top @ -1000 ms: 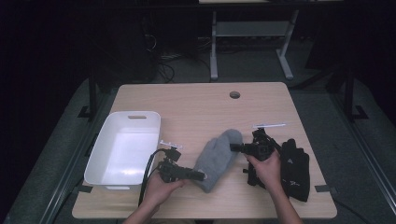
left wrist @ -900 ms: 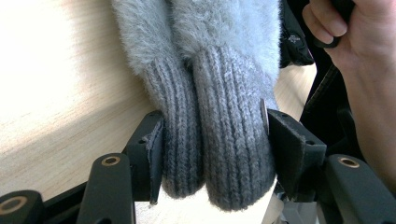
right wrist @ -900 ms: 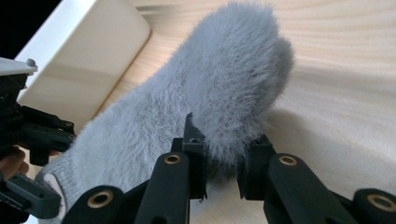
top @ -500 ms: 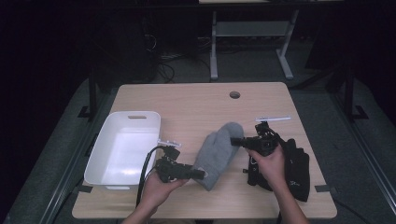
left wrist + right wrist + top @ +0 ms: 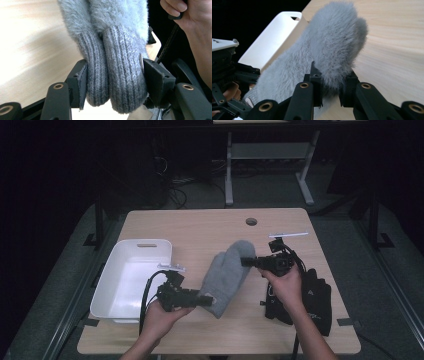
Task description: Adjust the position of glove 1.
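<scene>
Two grey mittens (image 5: 227,275), stacked as a pair, hung between my tongs over the bench (image 5: 200,227). I had the left tongs (image 5: 204,301) clamped on the ribbed cuffs; in the left gripper view both cuffs (image 5: 113,67) sat side by side between the jaws, squeezed from either side. I had the right tongs (image 5: 246,262) clamped on the fluffy tips; in the right gripper view the tips (image 5: 337,47) bulged up above the jaws, which pinched the fur low down. From the high view the mittens ran aslant from the cuffs near my left hand (image 5: 160,317) up to the tips near my right hand (image 5: 286,287). Whether their middle rested on the bench or hung just above it, I could not tell.

Taking the mittens as my mark: the white tub (image 5: 131,277) stood just to their left, its rim (image 5: 284,27) also seen behind them in the right gripper view. Some black cloth (image 5: 310,302) lay to their right, partly under my right forearm. One round hole (image 5: 251,221) in the bench lay beyond them, toward the far edge.
</scene>
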A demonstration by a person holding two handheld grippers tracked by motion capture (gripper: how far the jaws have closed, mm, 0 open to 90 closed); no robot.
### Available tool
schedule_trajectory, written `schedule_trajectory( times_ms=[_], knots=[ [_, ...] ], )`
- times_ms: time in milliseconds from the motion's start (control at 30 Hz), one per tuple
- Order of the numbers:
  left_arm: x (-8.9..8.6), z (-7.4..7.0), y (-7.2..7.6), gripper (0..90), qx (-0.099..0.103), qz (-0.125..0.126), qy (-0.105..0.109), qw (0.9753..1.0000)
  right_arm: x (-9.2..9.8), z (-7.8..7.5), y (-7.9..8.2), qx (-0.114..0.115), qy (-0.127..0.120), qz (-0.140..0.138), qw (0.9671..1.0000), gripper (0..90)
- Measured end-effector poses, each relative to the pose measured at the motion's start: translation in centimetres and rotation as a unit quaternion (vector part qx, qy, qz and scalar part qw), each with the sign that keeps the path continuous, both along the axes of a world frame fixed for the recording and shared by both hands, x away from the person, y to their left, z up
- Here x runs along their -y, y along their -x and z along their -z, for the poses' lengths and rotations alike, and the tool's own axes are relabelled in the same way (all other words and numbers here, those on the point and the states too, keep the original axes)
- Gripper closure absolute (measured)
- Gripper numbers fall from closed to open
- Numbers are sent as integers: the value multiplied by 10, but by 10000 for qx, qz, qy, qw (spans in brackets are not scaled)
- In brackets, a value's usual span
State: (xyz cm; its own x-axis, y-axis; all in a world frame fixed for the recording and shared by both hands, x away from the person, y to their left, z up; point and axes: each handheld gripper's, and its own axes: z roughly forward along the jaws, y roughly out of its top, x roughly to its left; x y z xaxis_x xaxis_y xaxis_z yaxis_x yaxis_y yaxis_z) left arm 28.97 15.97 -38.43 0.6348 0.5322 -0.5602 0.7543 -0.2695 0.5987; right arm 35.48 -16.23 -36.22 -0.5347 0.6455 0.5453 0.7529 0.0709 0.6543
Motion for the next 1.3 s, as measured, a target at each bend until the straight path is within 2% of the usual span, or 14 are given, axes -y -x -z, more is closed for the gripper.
schedule_trajectory(
  times_ms=[533, 1300],
  knots=[
    [-28, -31, -4, 407, 230, -165, 128, 9995, -26, -36, -18, 57, -90, -239, 9997, 757],
    [-67, -53, -8, 404, 425, -475, 218, 9977, -69, -73, -42, 109, 19, -629, 9980, 756]
  ],
)
